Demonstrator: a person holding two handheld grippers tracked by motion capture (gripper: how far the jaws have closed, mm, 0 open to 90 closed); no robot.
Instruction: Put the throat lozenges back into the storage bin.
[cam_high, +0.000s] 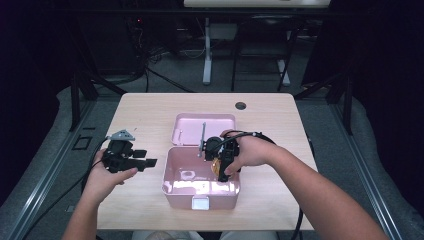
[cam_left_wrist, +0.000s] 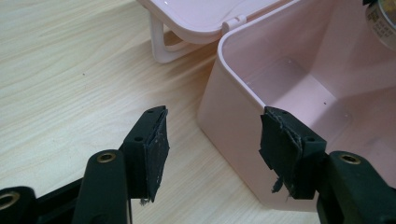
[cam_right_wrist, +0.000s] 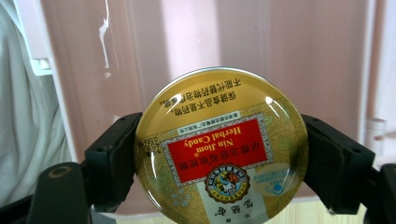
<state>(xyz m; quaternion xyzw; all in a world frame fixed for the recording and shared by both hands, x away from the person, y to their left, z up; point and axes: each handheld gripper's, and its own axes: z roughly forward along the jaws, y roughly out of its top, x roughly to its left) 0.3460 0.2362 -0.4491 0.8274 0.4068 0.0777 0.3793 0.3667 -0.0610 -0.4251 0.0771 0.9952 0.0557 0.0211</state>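
A pink plastic box (cam_high: 172, 186) stands open at the table's middle, its lid (cam_high: 189, 129) folded flat behind it. My right gripper (cam_high: 218, 167) hangs over the box's right half, shut on a round gold candy tin (cam_high: 216, 166). In the right gripper view the candy tin (cam_right_wrist: 222, 149), with a red label, sits clamped between both pads above the pink box's inside (cam_right_wrist: 187, 42). My left gripper (cam_high: 150, 162) is held left of the box, open and holding nothing. In the left gripper view its fingertips (cam_left_wrist: 156, 149) straddle the box's near corner (cam_left_wrist: 224, 121).
The light wooden table (cam_high: 145, 110) has a round cable hole (cam_high: 240, 105) at the back. Dark floor, cables and desk legs lie beyond the far edge. The person's forearms come in from the bottom.
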